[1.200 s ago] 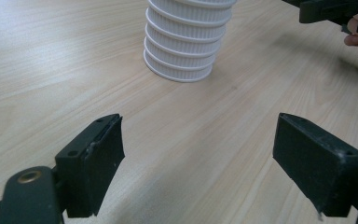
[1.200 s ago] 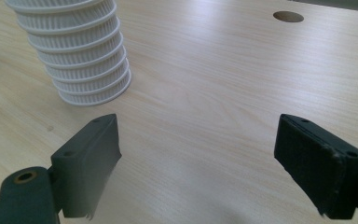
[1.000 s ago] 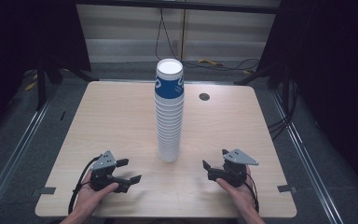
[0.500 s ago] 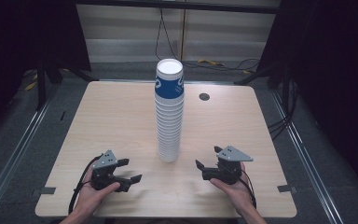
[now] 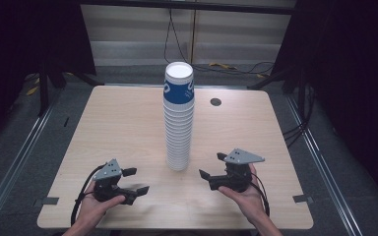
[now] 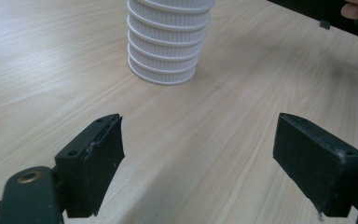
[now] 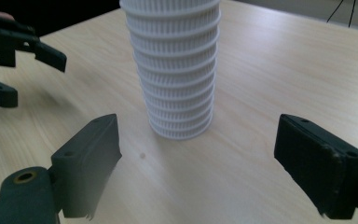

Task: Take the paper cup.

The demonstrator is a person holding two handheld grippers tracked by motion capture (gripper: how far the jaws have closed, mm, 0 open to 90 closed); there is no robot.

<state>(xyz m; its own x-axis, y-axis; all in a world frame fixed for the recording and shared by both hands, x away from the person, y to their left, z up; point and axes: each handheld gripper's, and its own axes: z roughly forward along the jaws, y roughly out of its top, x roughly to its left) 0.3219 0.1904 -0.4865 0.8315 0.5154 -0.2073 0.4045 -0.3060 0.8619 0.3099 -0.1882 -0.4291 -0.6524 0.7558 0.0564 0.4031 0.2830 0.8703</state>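
Note:
A tall stack of paper cups (image 5: 179, 118) stands upright in the middle of the wooden table (image 5: 118, 128); its top cup is blue and white, the lower ones show white ribbed rims. My left gripper (image 5: 134, 180) rests near the front left edge, open, jaws empty and pointing toward the stack. To the stack's front right, my right gripper (image 5: 211, 167) is open and empty, closer to the stack's base. The stack's base (image 6: 163, 60) lies ahead in the left gripper view. In the right gripper view the stack (image 7: 177, 70) rises just beyond the jaws, with the left gripper (image 7: 28, 70) farther off.
A small dark round grommet (image 5: 215, 102) sits in the table near the back right. Cables (image 5: 177, 39) run along the floor behind the table. Metal rails (image 5: 19, 157) flank both sides. Dark curtains surround the space.
My right gripper has moved left toward the base of the cup stack. The left gripper has shifted only slightly. The stack has not moved.

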